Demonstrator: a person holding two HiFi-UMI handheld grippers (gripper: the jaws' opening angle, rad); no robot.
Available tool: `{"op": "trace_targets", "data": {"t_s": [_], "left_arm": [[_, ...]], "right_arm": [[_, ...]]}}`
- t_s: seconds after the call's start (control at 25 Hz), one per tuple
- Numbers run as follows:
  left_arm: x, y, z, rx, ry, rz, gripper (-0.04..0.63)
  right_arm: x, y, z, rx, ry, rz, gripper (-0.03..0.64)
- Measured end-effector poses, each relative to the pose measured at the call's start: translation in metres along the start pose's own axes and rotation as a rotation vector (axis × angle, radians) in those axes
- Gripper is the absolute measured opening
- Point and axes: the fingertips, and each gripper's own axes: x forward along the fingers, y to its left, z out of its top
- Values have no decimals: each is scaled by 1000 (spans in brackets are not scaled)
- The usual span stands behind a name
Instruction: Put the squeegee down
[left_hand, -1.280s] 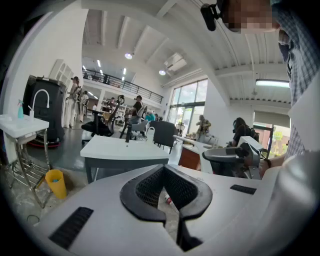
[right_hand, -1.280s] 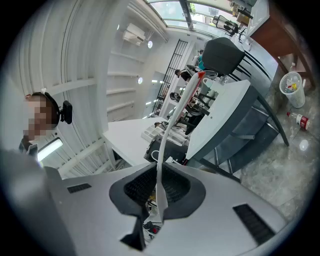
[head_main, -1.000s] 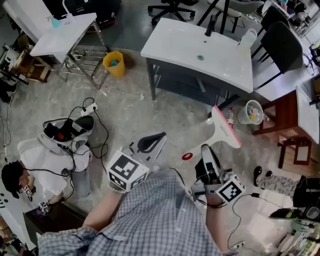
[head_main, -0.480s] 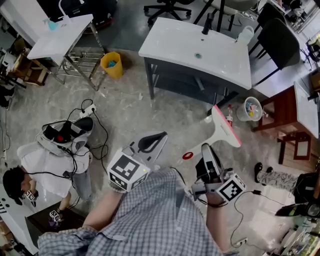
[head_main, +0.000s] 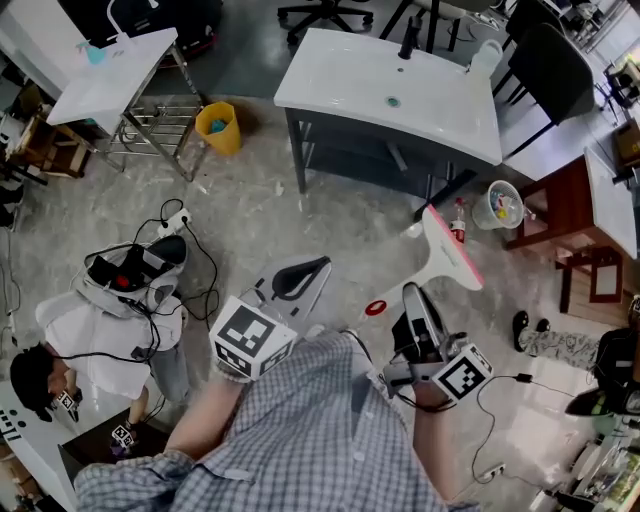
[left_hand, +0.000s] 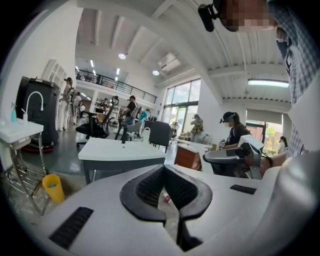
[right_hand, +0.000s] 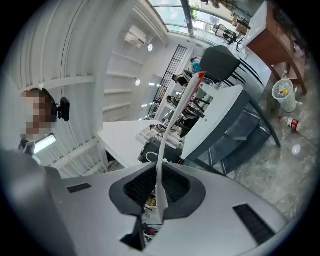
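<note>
On the far left another person (head_main: 70, 330) sat low by the floor with wires around them. They had no part in the job. Next came the left claw (head_main: 298, 276). Its two sides were pressed together at the tip, and nothing was in it. Only the floor (head_main: 250, 205) showed through the hole between its black pads (left_hand: 146, 188). It was held off to the side, likely to keep out of the way, since one claw was enough for this job.

Past it stood the white bench (head_main: 340, 75) with a sink in it. The squeegee (head_main: 452, 250) was not on the bench. It was up in the air over the floor, just in front of the bench. The right claw (head_main: 410, 296) pinched its thin white handle (right_hand: 167, 145) low down, so the wide end with the pink edge stuck out away from the person. It had not been put down yet.

From above, the right claw covered the spot where it gripped the handle. In the right gripper view the squeegee showed only edge-on, so its wide end was hard to make out. The person's checked shirt (head_main: 300, 440) hid the floor right below. Nothing showed where the squeegee was meant to go.
</note>
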Motion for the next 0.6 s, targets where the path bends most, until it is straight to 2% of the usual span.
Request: {"op": "trace_targets", "data": {"t_s": [0.6], "left_arm": [[-16,1,0,15,-22,-24,5]], "right_arm": [[-11,9,-11,-26,-37,-29,32]]}}
